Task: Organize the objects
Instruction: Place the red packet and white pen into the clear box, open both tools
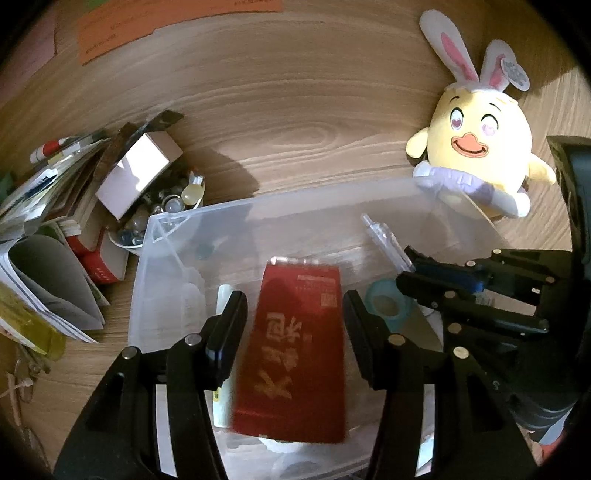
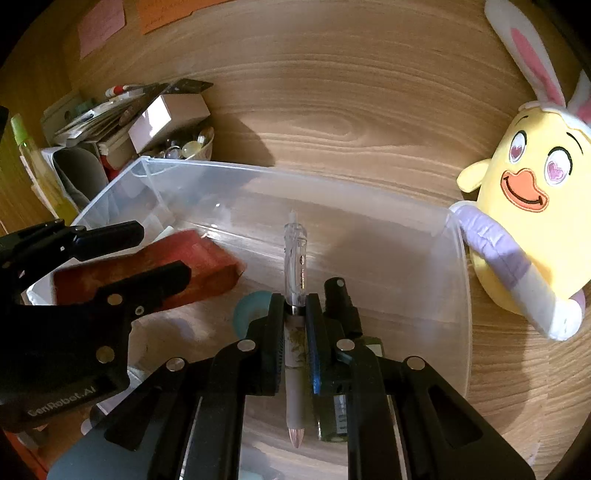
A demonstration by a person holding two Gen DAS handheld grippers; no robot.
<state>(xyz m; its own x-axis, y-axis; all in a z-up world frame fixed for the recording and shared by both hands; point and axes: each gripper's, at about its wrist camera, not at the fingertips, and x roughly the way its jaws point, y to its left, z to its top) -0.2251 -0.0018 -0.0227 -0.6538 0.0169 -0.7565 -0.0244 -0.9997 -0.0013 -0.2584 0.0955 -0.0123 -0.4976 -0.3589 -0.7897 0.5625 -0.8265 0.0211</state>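
Note:
A clear plastic bin (image 1: 258, 201) (image 2: 295, 173) stands on the wooden table. My left gripper (image 1: 291, 321) (image 2: 147, 254) is shut on a red box with gold lettering (image 1: 295, 350) (image 2: 155, 266), held over the bin's left half. To its right, my right gripper (image 2: 295, 301) (image 1: 410, 271) is shut on a pen with a clear top (image 2: 294, 258) (image 1: 384, 236), which points away over the bin's middle. On the bin floor lie a teal tape roll (image 1: 388, 302) (image 2: 251, 306), a white tube (image 1: 223, 295) and a dark bottle with a black spray cap (image 2: 338, 295).
A yellow plush chick with bunny ears (image 1: 476, 147) (image 2: 524, 229) leans on the bin's right corner. Left of the bin sit a stack of books (image 1: 55, 221), a pink box (image 1: 136, 173) and a bowl of marbles (image 1: 166, 206). Orange paper (image 1: 147, 26) lies at the far edge.

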